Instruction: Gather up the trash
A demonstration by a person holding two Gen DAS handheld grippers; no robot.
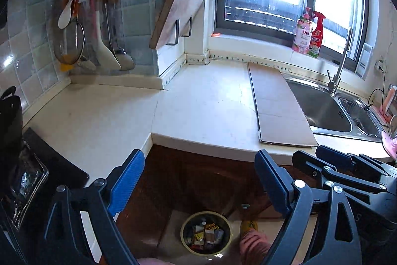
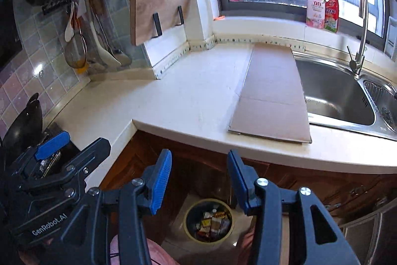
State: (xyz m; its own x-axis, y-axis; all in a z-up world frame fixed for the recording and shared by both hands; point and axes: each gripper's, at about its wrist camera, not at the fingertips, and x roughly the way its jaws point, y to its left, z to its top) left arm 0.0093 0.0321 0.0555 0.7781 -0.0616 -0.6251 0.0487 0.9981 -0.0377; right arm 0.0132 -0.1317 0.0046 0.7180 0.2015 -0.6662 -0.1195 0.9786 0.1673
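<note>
A round trash bin (image 1: 206, 232) stands on the floor below the counter, with several wrappers and small boxes inside; it also shows in the right wrist view (image 2: 208, 222). My left gripper (image 1: 198, 175) hangs above it, open wide, nothing between its blue pads. My right gripper (image 2: 199, 178) is open too, its jaws narrower and empty. Each gripper shows in the other's view: the right gripper (image 1: 315, 155) at the right, the left gripper (image 2: 74, 144) at the left. A flat cardboard sheet (image 1: 278, 106) lies on the white countertop (image 1: 198, 101) beside the sink.
A steel sink (image 2: 335, 96) with a tap (image 2: 359, 41) is at the right. A black pot (image 1: 10, 121) and a stove sit at the left. Utensils (image 1: 99, 24) and a cutting board (image 1: 178, 9) hang on the tiled wall. A person's foot in a pink slipper (image 1: 253, 242) stands by the bin.
</note>
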